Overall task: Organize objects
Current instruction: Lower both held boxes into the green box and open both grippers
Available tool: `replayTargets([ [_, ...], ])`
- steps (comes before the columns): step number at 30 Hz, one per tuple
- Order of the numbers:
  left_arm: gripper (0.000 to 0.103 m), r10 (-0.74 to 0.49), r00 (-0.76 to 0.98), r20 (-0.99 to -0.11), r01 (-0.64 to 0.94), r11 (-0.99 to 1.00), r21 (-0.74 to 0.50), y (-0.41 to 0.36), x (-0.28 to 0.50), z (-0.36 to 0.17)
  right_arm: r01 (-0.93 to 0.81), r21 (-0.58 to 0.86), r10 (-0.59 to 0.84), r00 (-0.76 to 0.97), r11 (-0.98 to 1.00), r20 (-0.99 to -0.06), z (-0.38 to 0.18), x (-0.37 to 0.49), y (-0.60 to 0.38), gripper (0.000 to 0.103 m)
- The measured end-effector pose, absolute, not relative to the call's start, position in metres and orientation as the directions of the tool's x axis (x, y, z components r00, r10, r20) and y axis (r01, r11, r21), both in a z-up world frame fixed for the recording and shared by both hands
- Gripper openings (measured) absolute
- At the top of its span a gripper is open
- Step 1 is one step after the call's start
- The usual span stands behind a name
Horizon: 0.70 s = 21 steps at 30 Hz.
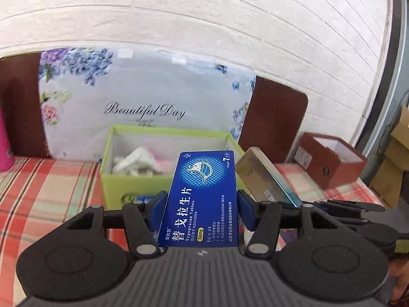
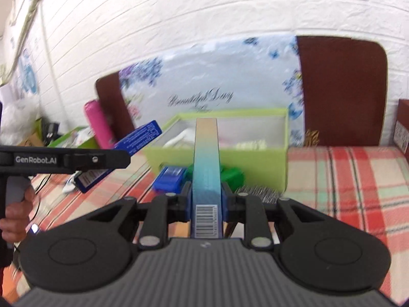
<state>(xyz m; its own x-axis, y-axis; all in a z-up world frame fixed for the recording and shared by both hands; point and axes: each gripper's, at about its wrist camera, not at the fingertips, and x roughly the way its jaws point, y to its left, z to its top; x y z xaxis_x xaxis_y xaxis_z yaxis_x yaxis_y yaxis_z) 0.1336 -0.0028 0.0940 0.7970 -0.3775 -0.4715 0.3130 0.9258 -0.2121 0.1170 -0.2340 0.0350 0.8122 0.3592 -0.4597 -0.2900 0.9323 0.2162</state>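
My left gripper (image 1: 202,206) is shut on a blue tablet box (image 1: 204,179) with white print, held upright and raised above the plaid cloth. My right gripper (image 2: 206,197) is shut on a slim box (image 2: 205,151) that fades from tan to teal, barcode end toward the camera. Both boxes hang in front of an open lime-green box (image 1: 110,184) that holds white items. In the right wrist view the left gripper (image 2: 125,157) shows side-on at the left with the blue tablet box (image 2: 139,138) tilted in it. The slim box (image 1: 265,179) also shows right of the left gripper.
A small blue box (image 2: 170,176) and a green object (image 2: 234,176) lie before the lime-green box (image 2: 278,161). A floral panel (image 1: 143,89) leans on the brick wall. A pink bottle (image 2: 98,122) stands left, a brown box (image 1: 332,163) right. A hand (image 2: 15,212) grips the left handle.
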Motion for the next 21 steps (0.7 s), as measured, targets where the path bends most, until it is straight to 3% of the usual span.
replayTargets([
  [6, 0.061, -0.349, 0.815, -0.462, 0.285, 0.936, -0.206, -0.028, 0.202, 0.104, -0.207, 0.206, 0.281, 0.847, 0.956, -0.451, 0.045, 0.193, -0.248, 0.021],
  [17, 0.061, -0.283, 0.808, -0.517, 0.188, 0.955, -0.229, -0.043, 0.286, 0.063, -0.134, 0.191, 0.206, 0.874, 0.972, -0.440, 0.008, 0.271, -0.243, 0.021],
  [19, 0.069, -0.250, 0.828, -0.502, 0.162, 0.964, -0.213, -0.041, 0.285, 0.057, -0.146, 0.166, 0.209, 0.855, 0.975, -0.474, -0.001, 0.279, -0.239, 0.022],
  [20, 0.084, -0.228, 0.836, -0.499, 0.142, 0.968, -0.206, -0.039, 0.285, 0.055, -0.151, 0.152, 0.207, 0.849, 0.977, -0.487, -0.007, 0.282, -0.238, 0.024],
  [21, 0.088, -0.217, 0.840, -0.498, 0.132, 0.971, -0.200, -0.038, 0.283, 0.052, -0.153, 0.134, 0.200, 0.849, 0.979, -0.488, -0.011, 0.283, -0.237, 0.030],
])
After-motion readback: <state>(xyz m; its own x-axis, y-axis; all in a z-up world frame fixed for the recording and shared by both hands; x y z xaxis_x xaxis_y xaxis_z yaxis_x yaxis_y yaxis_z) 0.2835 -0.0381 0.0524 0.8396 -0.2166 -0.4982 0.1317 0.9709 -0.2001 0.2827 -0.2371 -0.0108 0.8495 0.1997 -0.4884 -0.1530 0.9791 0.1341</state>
